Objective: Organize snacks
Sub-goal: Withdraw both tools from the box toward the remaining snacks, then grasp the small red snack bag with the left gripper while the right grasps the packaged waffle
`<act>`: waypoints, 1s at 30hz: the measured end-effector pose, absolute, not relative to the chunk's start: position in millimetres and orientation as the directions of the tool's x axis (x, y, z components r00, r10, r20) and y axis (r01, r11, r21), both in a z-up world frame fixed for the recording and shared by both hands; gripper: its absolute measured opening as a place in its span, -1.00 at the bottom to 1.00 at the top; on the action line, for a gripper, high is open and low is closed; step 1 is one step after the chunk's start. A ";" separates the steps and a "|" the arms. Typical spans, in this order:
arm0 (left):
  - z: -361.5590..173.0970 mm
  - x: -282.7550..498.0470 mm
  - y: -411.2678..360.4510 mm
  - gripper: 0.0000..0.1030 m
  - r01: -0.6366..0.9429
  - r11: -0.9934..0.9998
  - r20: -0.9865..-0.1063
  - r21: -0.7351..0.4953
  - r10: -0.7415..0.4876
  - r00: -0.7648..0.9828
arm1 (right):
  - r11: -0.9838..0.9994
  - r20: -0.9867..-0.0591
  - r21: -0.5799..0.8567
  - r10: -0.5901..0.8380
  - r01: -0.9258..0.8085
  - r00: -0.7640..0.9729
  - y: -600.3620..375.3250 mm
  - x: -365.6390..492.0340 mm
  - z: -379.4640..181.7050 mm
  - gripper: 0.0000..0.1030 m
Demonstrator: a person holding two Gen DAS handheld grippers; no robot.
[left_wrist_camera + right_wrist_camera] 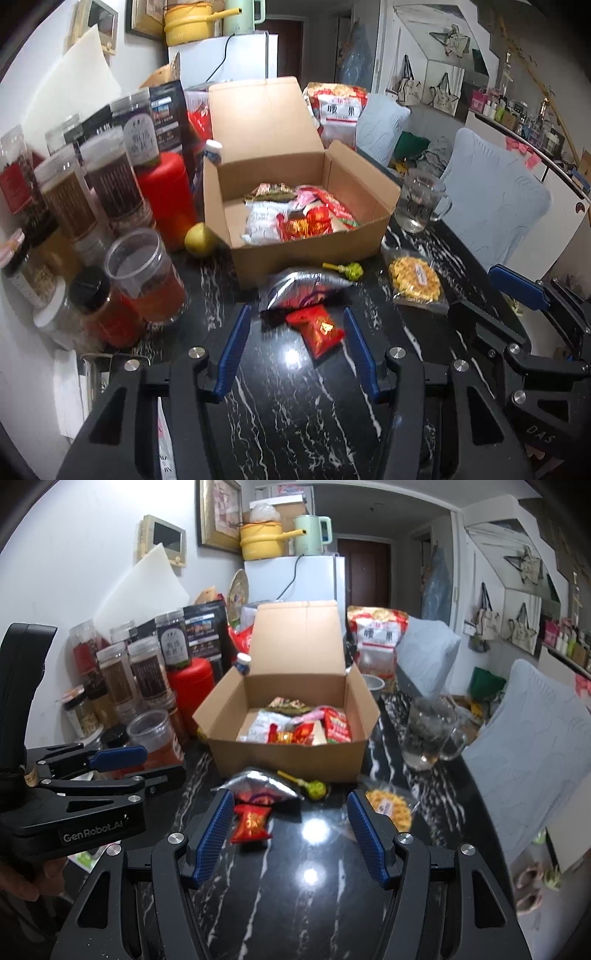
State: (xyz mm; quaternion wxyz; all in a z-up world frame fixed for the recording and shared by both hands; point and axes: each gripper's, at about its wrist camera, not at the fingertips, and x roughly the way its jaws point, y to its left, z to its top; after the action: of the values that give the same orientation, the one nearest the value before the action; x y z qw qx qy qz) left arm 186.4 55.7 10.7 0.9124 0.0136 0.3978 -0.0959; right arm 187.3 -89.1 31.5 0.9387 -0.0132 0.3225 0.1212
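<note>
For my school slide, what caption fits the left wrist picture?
Open left hand-held gripper above a small red snack packet, before an open cardboard box of snacks.

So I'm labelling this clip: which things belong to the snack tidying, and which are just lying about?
Job: cardboard box, red packet, silver packet, lollipop, waffle snack.
Lying about: glass mug, lemon, jars, red canister.
</note>
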 end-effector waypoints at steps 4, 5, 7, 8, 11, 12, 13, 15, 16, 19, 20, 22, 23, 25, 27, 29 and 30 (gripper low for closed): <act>-4.2 187.0 58.8 0.01 0.196 0.978 -0.747 -0.072 -0.183 0.639 | 0.971 -0.634 0.083 0.223 -0.222 0.741 -90.1 190.3 14.3 0.25; -9.0 187.9 58.8 0.01 0.199 0.977 -0.753 -0.078 -0.188 0.630 | 0.972 -0.641 0.090 0.224 -0.217 0.735 -90.8 191.8 10.0 0.25; -17.3 189.7 58.3 0.01 0.206 0.974 -0.765 -0.093 -0.203 0.611 | 0.974 -0.652 0.091 0.216 -0.208 0.727 -91.8 194.3 2.3 0.25; -20.3 190.6 57.7 0.01 0.210 0.973 -0.769 -0.100 -0.209 0.605 | 0.975 -0.655 0.089 0.212 -0.205 0.726 -91.5 195.1 -0.7 0.25; -34.3 197.2 54.8 0.01 0.217 0.969 -0.785 -0.123 -0.228 0.576 | 0.976 -0.667 0.083 0.204 -0.200 0.717 -91.0 200.3 -11.4 0.25; -38.5 199.8 53.6 0.01 0.217 0.968 -0.789 -0.128 -0.232 0.570 | 0.977 -0.670 0.083 0.202 -0.198 0.714 -91.7 201.9 -14.4 0.25; -41.8 202.5 52.7 0.01 0.216 0.967 -0.792 -0.133 -0.235 0.564 | 0.977 -0.674 0.084 0.201 -0.196 0.711 -92.7 203.9 -17.5 0.25; -48.6 208.4 50.9 0.01 0.211 0.966 -0.798 -0.146 -0.241 0.553 | 0.978 -0.682 0.089 0.197 -0.188 0.705 -94.9 208.2 -22.8 0.25; -51.0 211.2 50.2 0.01 0.210 0.966 -0.800 -0.150 -0.243 0.548 | 0.979 -0.687 0.093 0.196 -0.182 0.700 -96.5 210.9 -26.1 0.25; -63.7 222.3 45.6 0.01 0.201 0.965 -0.815 -0.167 -0.250 0.522 | 0.980 -0.705 0.107 0.195 -0.169 0.682 -101.8 220.5 -36.8 0.25; -67.5 225.7 43.7 0.01 0.200 0.965 -0.819 -0.173 -0.253 0.514 | 0.980 -0.710 0.108 0.192 -0.165 0.678 -103.6 223.0 -39.8 0.25; -74.4 231.7 39.3 0.01 0.203 0.963 -0.828 -0.178 -0.258 0.498 | 0.982 -0.719 0.106 0.182 -0.154 0.670 -107.8 229.2 -46.2 0.25; -78.2 234.3 36.2 0.01 0.206 0.962 -0.832 -0.176 -0.258 0.491 | 0.983 -0.721 0.104 0.179 -0.151 0.669 -109.0 231.2 -47.7 0.25; -84.5 239.4 29.8 0.01 0.210 0.963 -0.840 -0.168 -0.252 0.480 | 0.985 -0.724 0.101 0.171 -0.142 0.668 -114.2 235.7 -51.6 0.25; -90.6 245.1 24.6 0.01 0.207 0.964 -0.848 -0.167 -0.248 0.469 | 0.986 -0.727 0.101 0.165 -0.134 0.667 -118.6 239.1 -54.6 0.25; -95.8 250.1 21.6 0.01 0.198 0.966 -0.855 -0.168 -0.243 0.458 | 0.987 -0.730 0.104 0.161 -0.125 0.664 -123.4 242.4 -57.5 0.25; -100.4 252.9 19.0 0.01 0.187 0.969 -0.862 -0.164 -0.233 0.451 | 0.987 -0.732 0.105 0.159 -0.121 0.662 -126.2 244.1 -59.4 0.25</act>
State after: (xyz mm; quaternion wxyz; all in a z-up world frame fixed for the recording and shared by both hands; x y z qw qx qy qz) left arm 252.9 19.0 -100.4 0.8513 -0.0225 0.5095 -0.1231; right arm 244.1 -126.2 -59.4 0.9113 0.0238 0.4038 0.0769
